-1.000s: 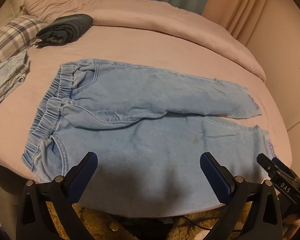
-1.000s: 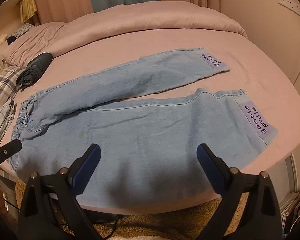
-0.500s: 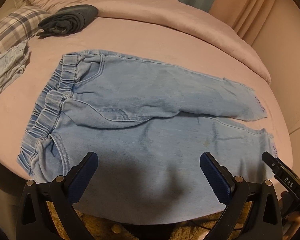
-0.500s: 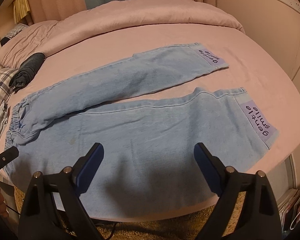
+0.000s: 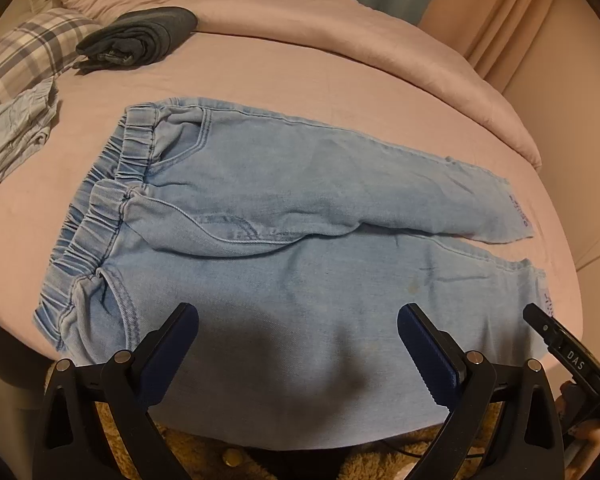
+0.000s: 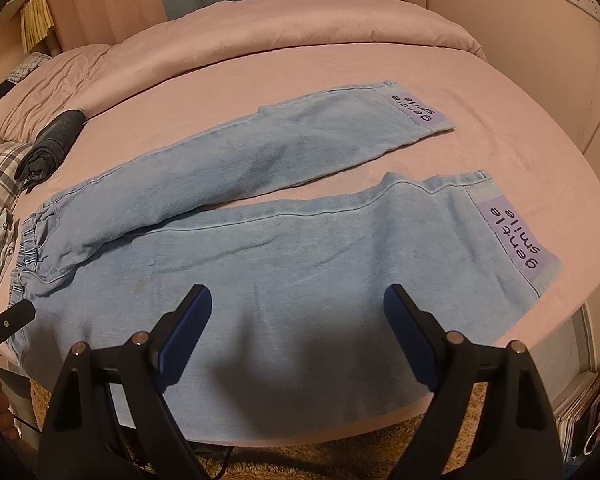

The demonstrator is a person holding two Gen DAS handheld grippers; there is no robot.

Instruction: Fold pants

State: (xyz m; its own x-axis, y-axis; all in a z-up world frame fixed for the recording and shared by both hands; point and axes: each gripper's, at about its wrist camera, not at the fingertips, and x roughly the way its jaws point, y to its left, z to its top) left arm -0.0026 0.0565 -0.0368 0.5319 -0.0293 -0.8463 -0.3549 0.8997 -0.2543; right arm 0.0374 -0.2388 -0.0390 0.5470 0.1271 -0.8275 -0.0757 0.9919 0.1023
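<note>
Light blue denim pants lie flat on a pink bed, elastic waistband to the left and both legs stretched to the right. In the right wrist view the same pants show purple "gentle smile" patches on the cuffs. My left gripper hovers open above the near leg by the hip. My right gripper hovers above the near leg's lower half; its jaws are closing slowly with nothing between them. The near edge of the pants hangs at the bed's front edge.
A folded dark garment and a plaid pillow sit at the far left, with pale crumpled clothes beside them. A pink duvet is bunched along the back. A shaggy rug lies below the bed edge.
Both views have crept slightly forward over the pants. The right gripper's jaws have narrowed a little. The pants have not moved.
</note>
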